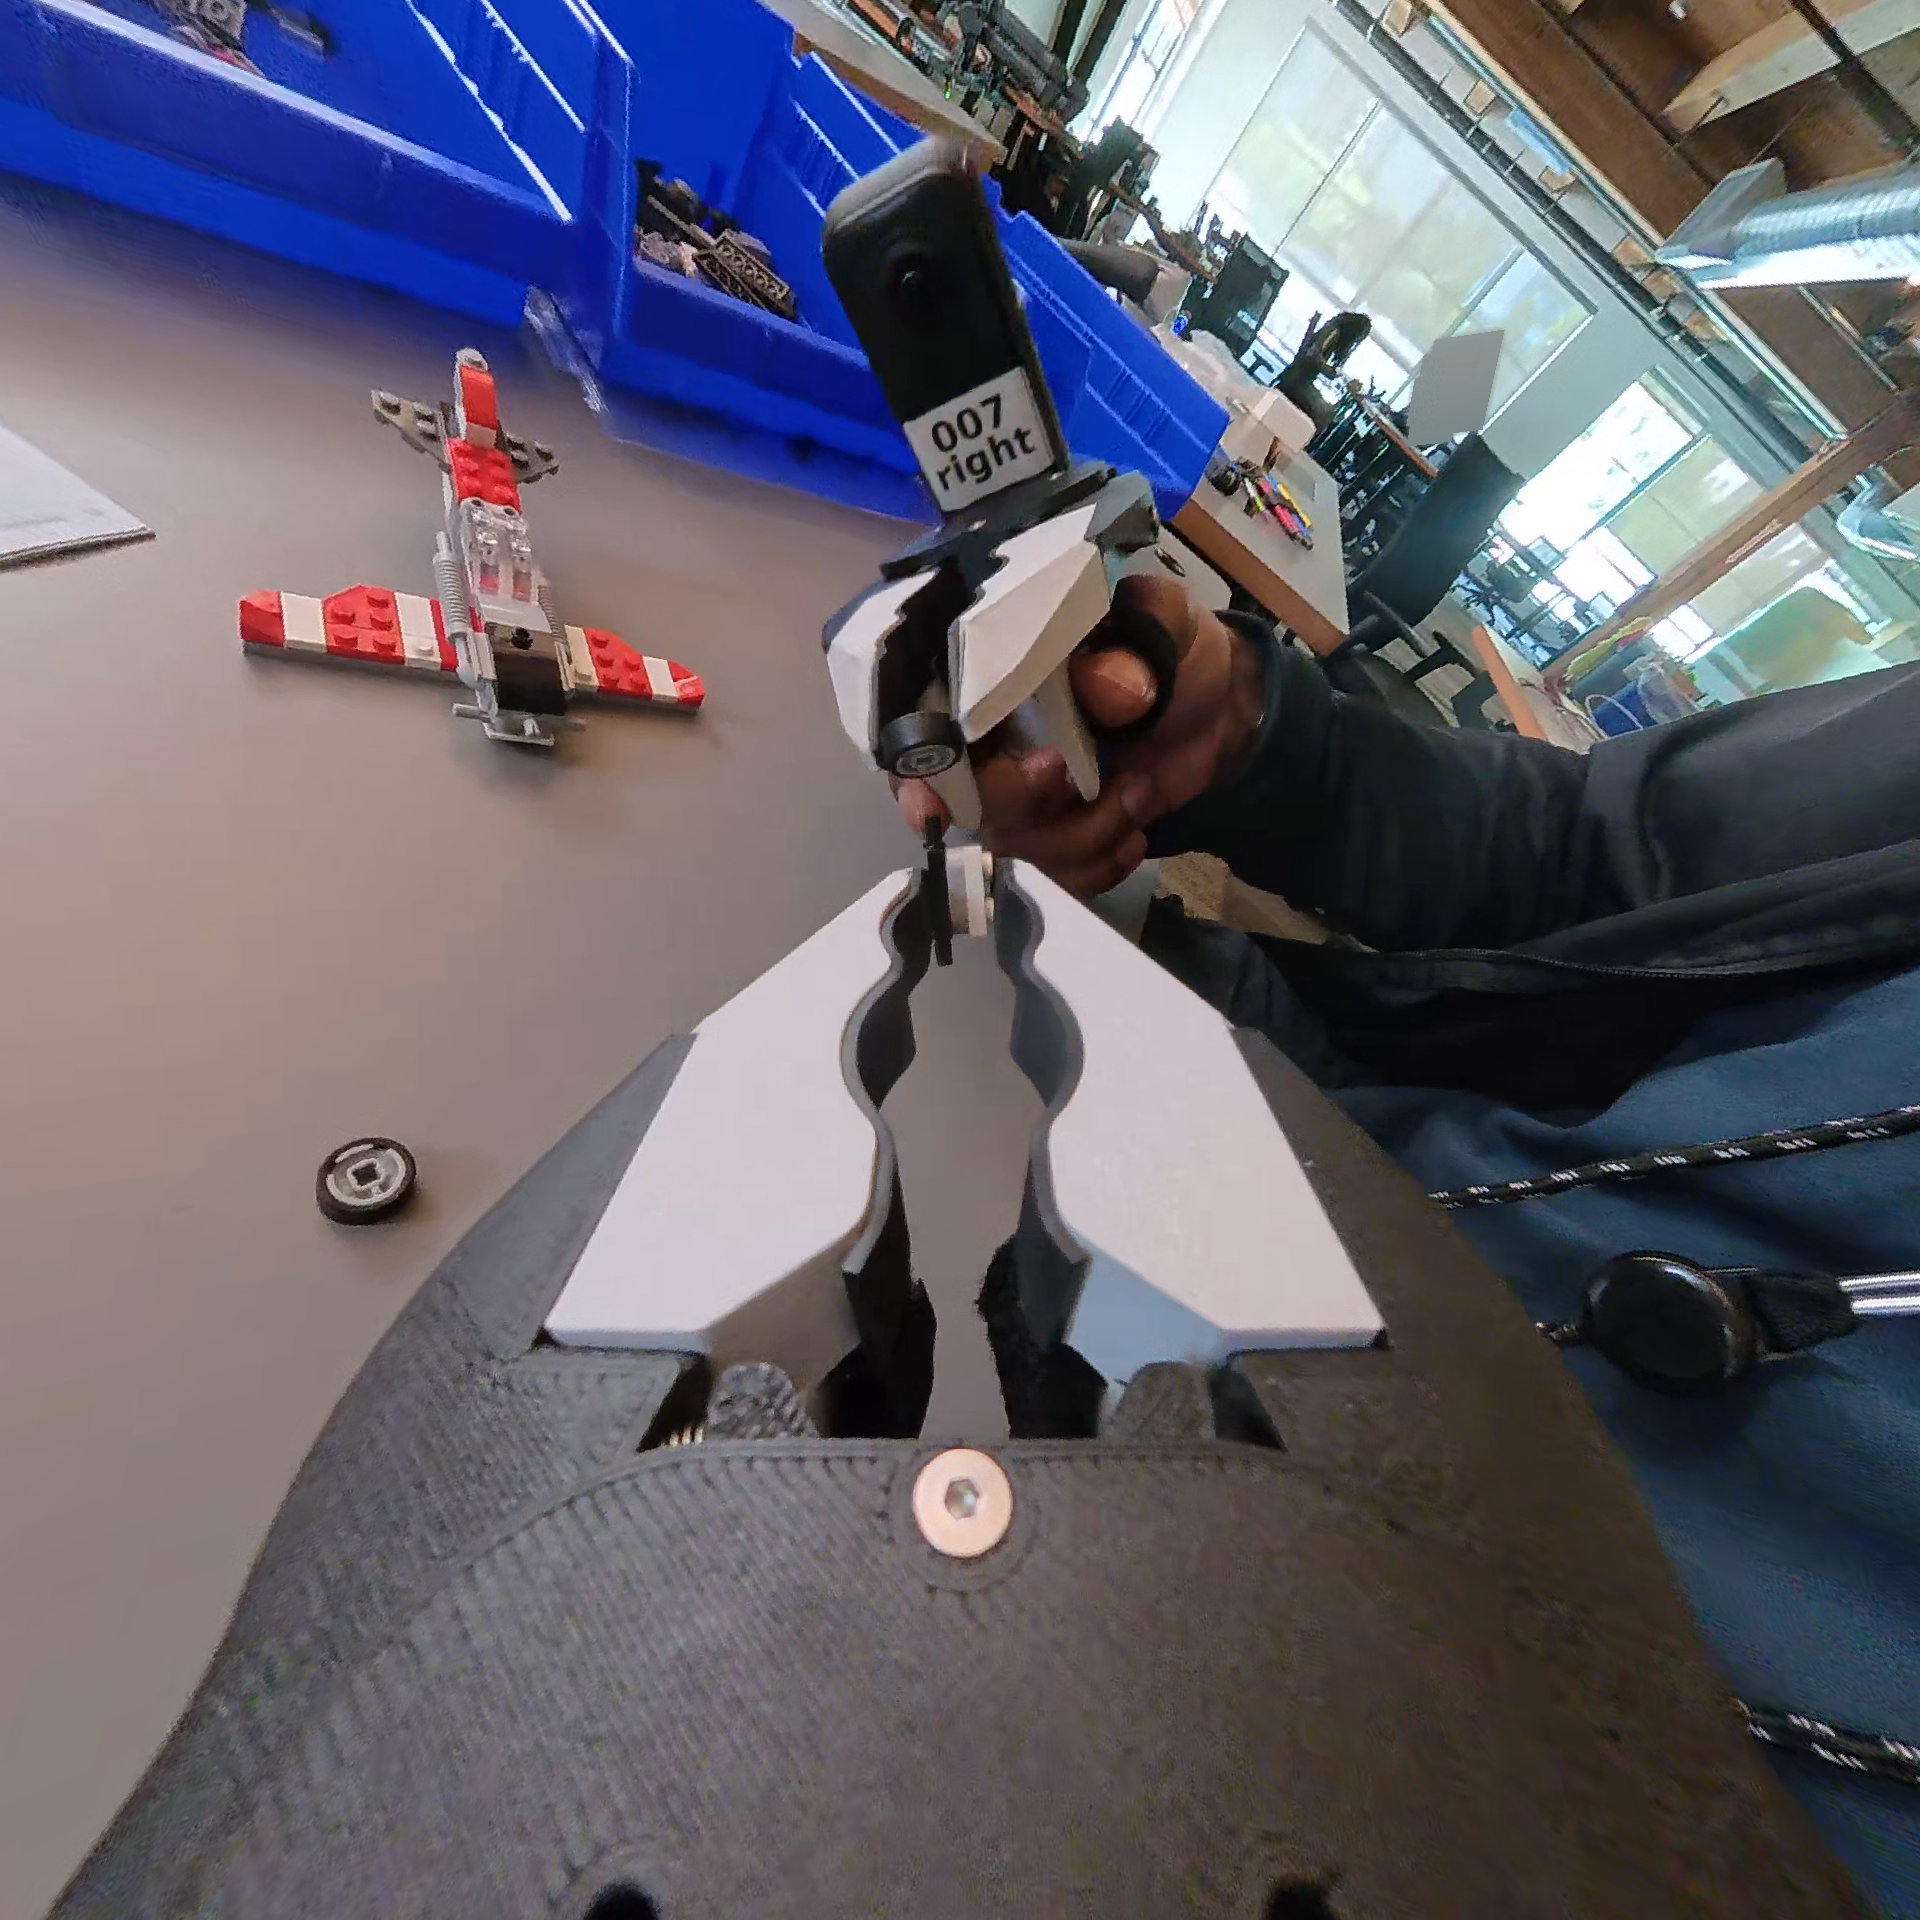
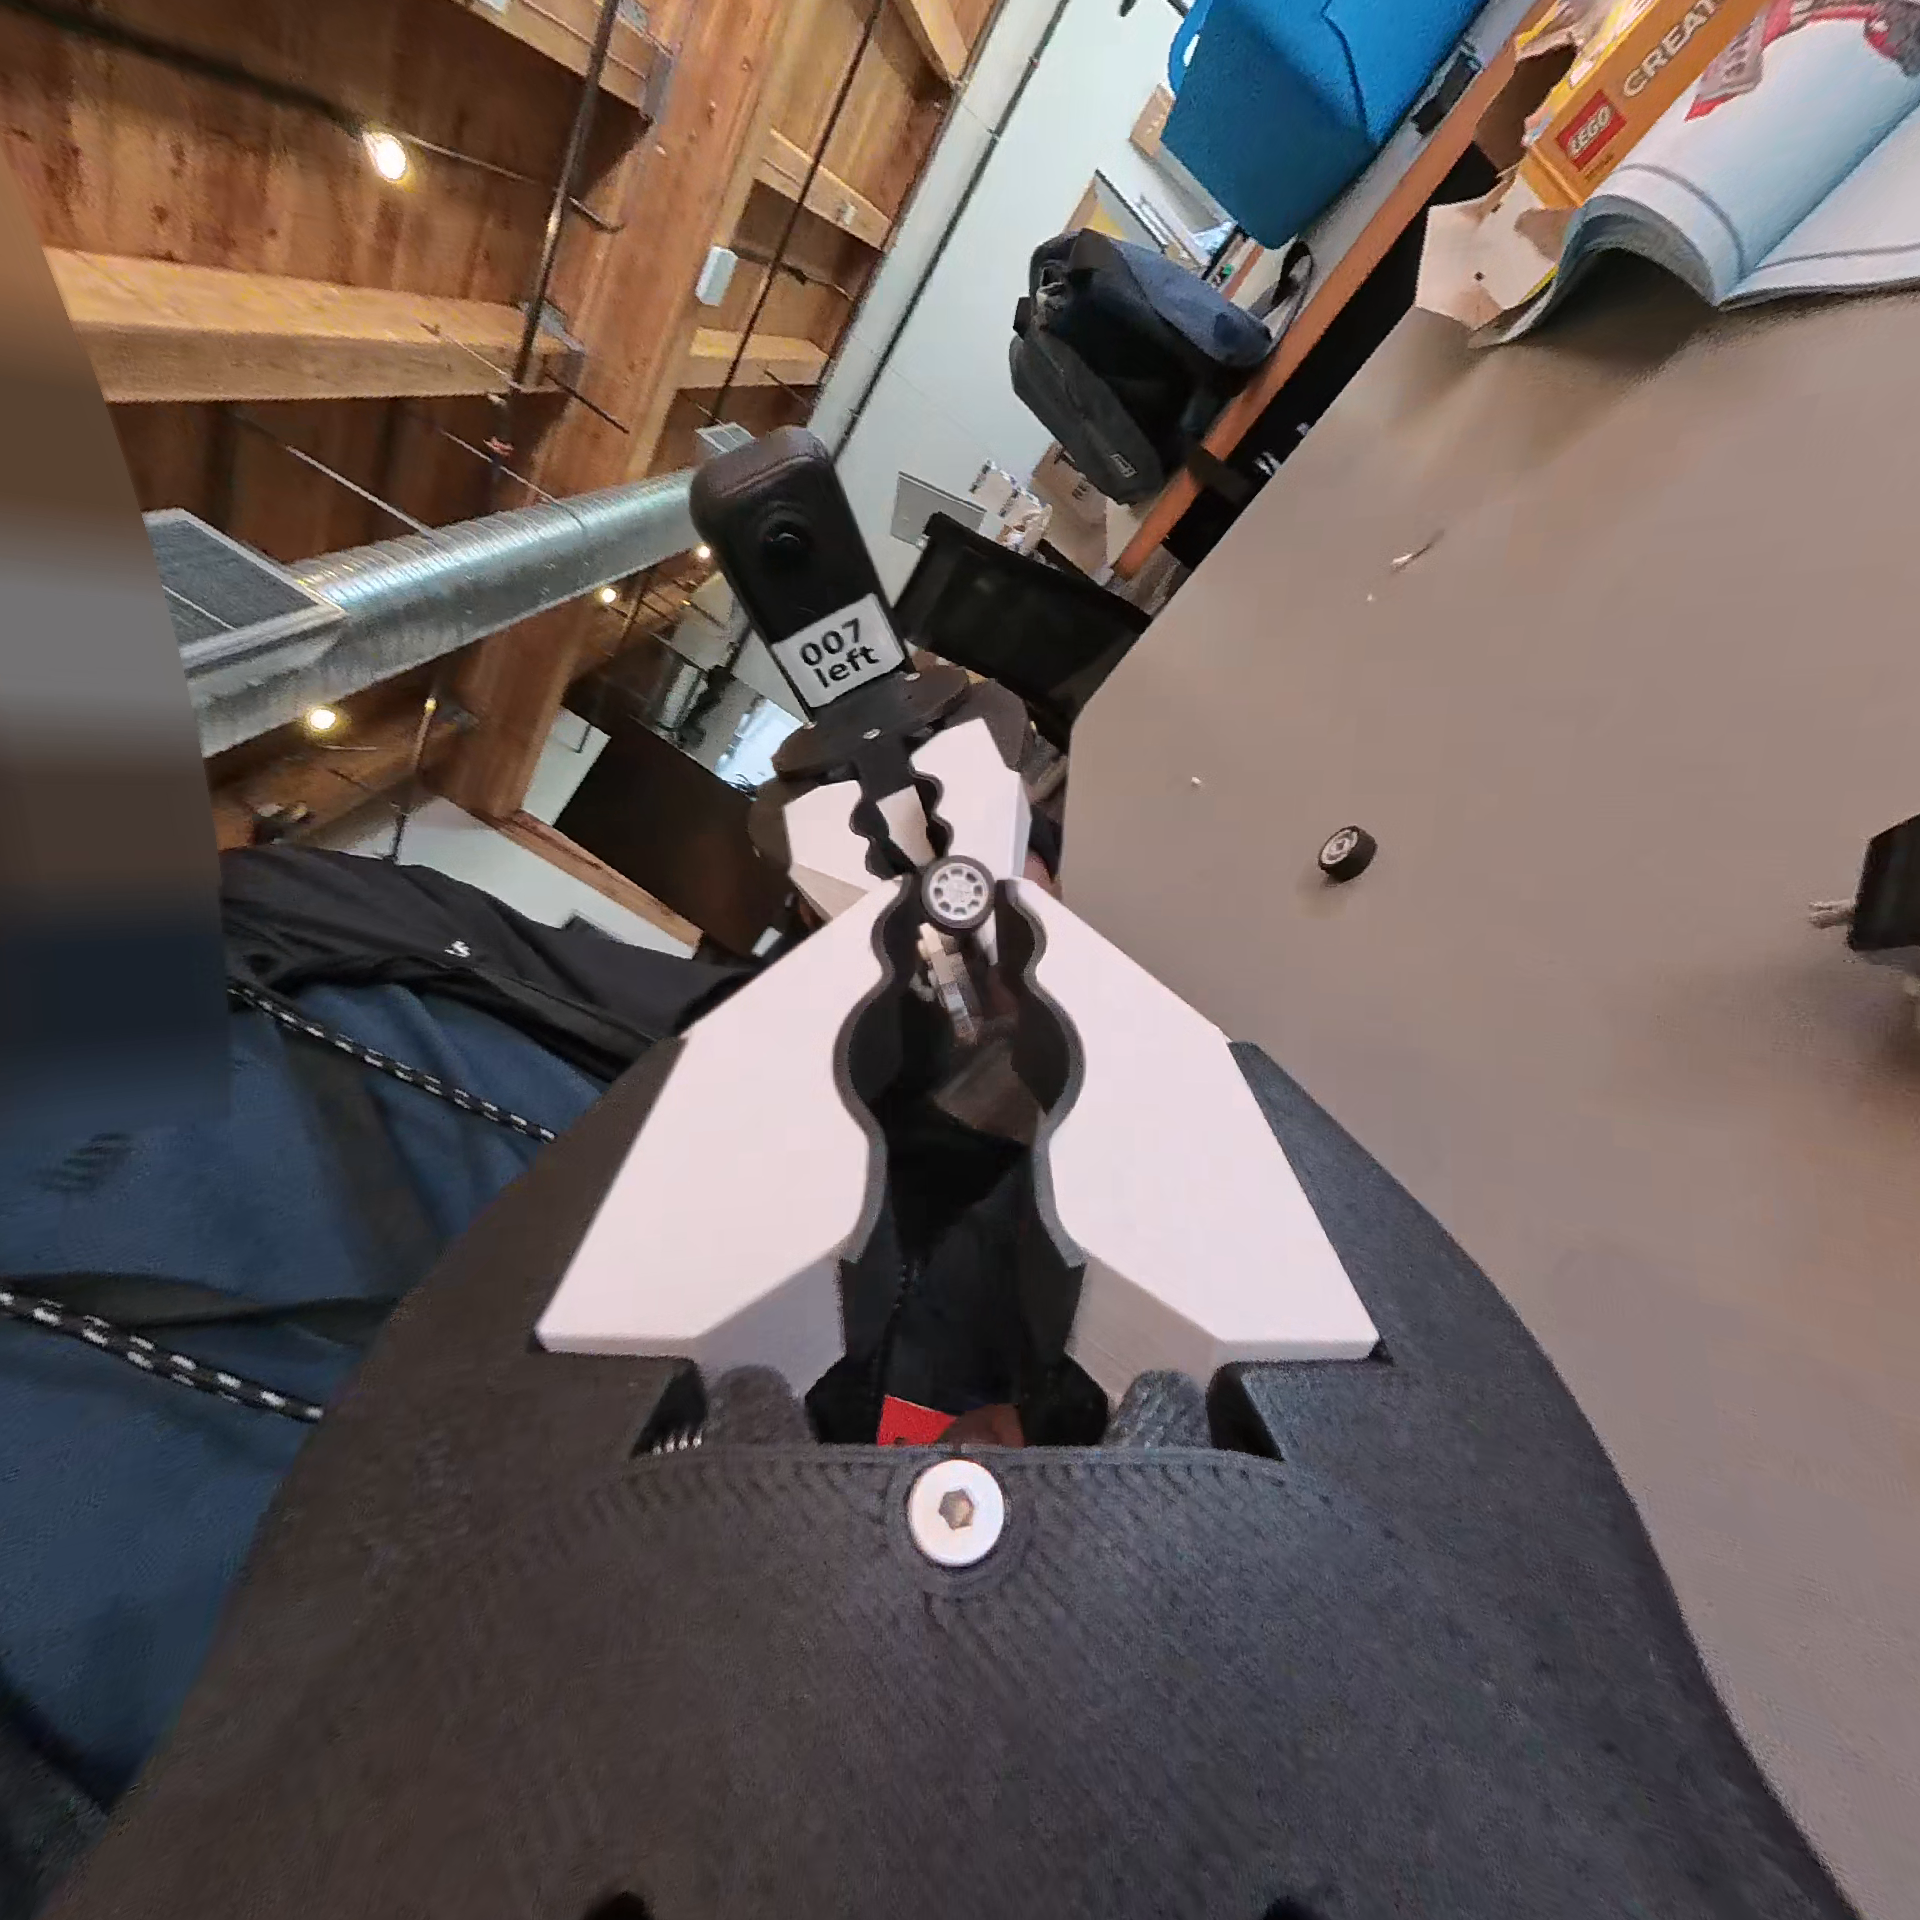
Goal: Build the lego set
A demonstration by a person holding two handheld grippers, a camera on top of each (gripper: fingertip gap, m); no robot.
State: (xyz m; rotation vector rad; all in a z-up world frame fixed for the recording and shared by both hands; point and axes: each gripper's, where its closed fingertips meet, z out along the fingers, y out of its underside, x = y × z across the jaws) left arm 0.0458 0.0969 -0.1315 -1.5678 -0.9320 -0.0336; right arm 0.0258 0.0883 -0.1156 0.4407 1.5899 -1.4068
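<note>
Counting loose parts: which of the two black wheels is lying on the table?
The wheel flat on the grey table, left of the left gripper; the other wheel is clamped in the right gripper.

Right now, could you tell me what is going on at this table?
A person is building a lego set with a handheld tool in each hand. The left tool is shut on a small black and white axle piece. The right tool grips a small wheel just above it, seemingly about to fit the two together. A second wheel lies loose on the grey table, and the partly built red and white plane rests near the blue bins.
</note>
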